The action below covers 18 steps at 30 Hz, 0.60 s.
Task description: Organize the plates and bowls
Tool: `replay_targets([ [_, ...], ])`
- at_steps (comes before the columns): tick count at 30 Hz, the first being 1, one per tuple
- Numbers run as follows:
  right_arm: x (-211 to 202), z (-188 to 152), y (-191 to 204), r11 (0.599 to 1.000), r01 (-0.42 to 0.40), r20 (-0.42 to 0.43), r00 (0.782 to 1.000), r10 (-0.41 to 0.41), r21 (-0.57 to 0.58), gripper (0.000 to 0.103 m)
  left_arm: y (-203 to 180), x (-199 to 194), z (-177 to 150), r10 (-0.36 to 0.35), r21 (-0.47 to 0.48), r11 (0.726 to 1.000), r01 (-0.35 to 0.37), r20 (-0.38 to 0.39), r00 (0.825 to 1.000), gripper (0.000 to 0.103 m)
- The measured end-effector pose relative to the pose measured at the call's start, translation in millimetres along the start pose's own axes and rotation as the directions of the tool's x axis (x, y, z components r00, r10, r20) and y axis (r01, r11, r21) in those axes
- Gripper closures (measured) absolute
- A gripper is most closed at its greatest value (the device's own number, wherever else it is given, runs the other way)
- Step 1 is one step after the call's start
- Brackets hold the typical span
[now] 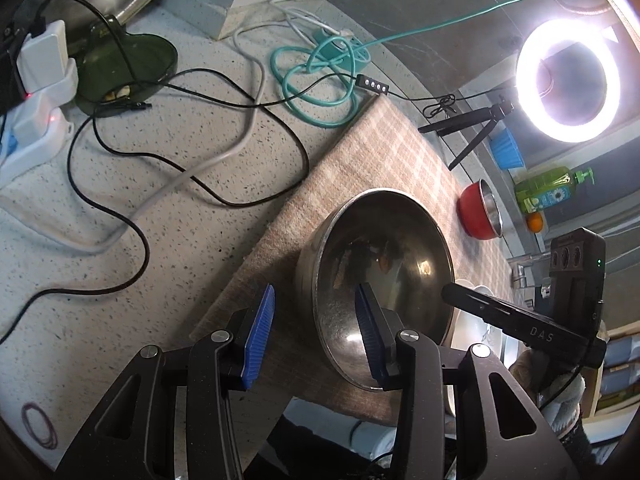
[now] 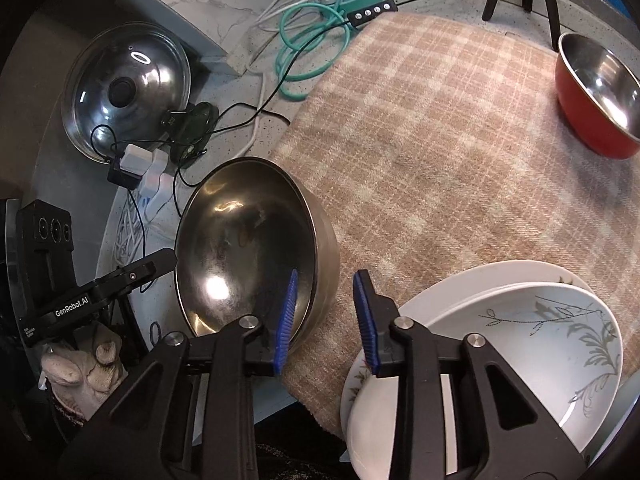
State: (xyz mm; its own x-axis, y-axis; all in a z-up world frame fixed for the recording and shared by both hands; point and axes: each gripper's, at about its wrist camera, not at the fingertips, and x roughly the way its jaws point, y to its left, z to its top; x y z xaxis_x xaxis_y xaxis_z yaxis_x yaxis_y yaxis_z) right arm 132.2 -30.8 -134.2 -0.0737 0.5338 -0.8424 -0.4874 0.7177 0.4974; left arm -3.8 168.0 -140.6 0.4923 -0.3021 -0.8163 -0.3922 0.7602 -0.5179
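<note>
A large steel bowl (image 1: 384, 264) (image 2: 248, 256) sits tilted at the near left edge of a plaid cloth (image 2: 440, 140). My left gripper (image 1: 315, 292) straddles the bowl's left rim, one blue pad inside and one outside, with cloth showing between the outer pad and the wall. My right gripper (image 2: 326, 276) straddles the opposite rim the same way, with small gaps on both sides. A red bowl with a steel inside (image 2: 596, 96) (image 1: 478, 212) stands at the cloth's far right. White plates (image 2: 500, 340) with a grey leaf pattern are stacked at the near right.
Cables, a teal cord (image 1: 320, 76) and white power adapters (image 1: 44, 80) lie across the speckled counter (image 1: 160, 200) left of the cloth. A pot lid (image 2: 124, 88) leans at the back left. A lit ring light (image 1: 568, 80) on a tripod, a blue cup and a green soap bottle (image 1: 548, 188) stand behind.
</note>
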Motion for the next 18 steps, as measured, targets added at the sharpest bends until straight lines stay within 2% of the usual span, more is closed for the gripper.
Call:
replay_targets([
  [5,7,1,2,1.0,0.003,-0.014,1.0,-0.003,-0.003,0.088,0,5,0,-0.012,0.001,1.0,0.012,-0.015,1.0,0.066],
  [12,9,3,0,1.0,0.006,-0.013,1.0,-0.006,0.01,0.089,3,13,-1,-0.036,-0.013,0.999,0.035,-0.041,0.999,0.086],
  [18,11,5,0,1.0,0.014,-0.014,1.0,-0.014,0.006,0.089,3,15,-1,-0.039,-0.019,0.999,0.038,-0.047,0.998,0.086],
])
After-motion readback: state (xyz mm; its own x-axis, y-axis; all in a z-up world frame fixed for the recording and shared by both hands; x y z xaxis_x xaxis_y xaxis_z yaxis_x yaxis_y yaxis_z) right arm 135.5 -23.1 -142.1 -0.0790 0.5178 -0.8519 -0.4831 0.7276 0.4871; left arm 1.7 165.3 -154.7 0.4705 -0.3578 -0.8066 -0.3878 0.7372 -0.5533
